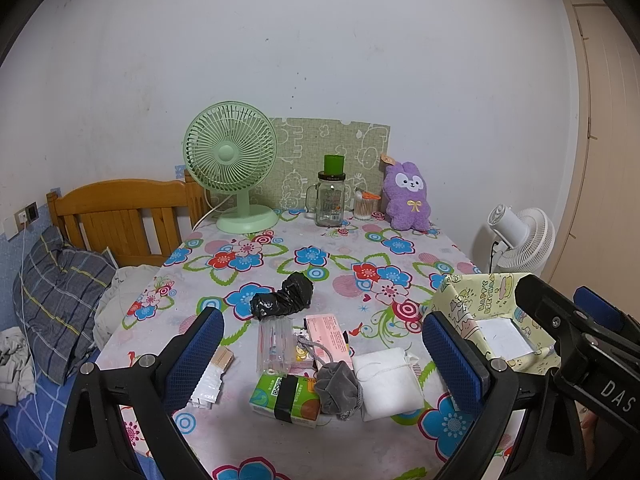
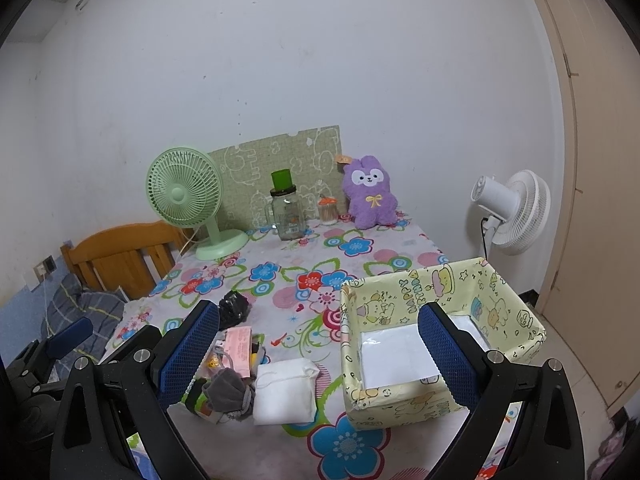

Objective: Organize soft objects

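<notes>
On the floral tablecloth [image 1: 320, 256] by a white wall: grey pouch [image 1: 336, 386] and white pad [image 1: 390, 384] left of the yellow box [image 2: 440, 344], purple plush [image 1: 408, 196] beyond, left gripper [image 1: 324, 360] and right gripper [image 2: 320, 360] both spread, holding nothing.

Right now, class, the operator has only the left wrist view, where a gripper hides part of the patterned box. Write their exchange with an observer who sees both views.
Operator: Is anything in the box yet?
Observer: No. The right wrist view shows the box whole, and only a white sheet lines its floor.
Operator: Is the right gripper open?
Observer: Yes. The right gripper has its fingers wide apart, with nothing between them.
Operator: Does the white pad touch the box?
Observer: No. The white pad lies just left of the box, with a gap between them.
</notes>
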`<state>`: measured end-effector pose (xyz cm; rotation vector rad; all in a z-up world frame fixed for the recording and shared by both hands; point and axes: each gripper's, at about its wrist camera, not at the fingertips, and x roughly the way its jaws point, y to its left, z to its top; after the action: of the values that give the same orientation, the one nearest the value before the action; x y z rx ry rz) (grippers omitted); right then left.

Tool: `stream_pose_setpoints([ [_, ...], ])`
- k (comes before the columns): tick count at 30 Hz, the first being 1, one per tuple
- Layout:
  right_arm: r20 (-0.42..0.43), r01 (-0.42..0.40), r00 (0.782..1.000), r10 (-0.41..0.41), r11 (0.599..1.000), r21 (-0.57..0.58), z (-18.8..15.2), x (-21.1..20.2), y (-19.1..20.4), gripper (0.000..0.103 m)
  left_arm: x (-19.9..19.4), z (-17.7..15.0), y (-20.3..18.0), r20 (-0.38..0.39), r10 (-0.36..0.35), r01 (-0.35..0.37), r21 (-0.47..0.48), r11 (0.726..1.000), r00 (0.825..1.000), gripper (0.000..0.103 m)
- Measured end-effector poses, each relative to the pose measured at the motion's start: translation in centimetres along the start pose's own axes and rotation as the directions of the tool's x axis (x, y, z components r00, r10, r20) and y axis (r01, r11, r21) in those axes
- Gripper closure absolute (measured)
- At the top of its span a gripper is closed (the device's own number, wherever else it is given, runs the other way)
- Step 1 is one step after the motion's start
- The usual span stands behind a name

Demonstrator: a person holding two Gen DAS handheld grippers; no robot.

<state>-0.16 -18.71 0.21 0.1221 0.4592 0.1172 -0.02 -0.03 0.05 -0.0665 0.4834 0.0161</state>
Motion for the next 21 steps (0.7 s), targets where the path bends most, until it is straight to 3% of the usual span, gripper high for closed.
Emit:
stream_pose_setpoints([
  [21,-0.005,-0.001,1.0,0.001,1.0,0.006,0.08,0.58,0.23,0.002,0.71,0.38,-0.03,-0.007,0.003,-0.003,0.006,1.0,1.0,0.006],
])
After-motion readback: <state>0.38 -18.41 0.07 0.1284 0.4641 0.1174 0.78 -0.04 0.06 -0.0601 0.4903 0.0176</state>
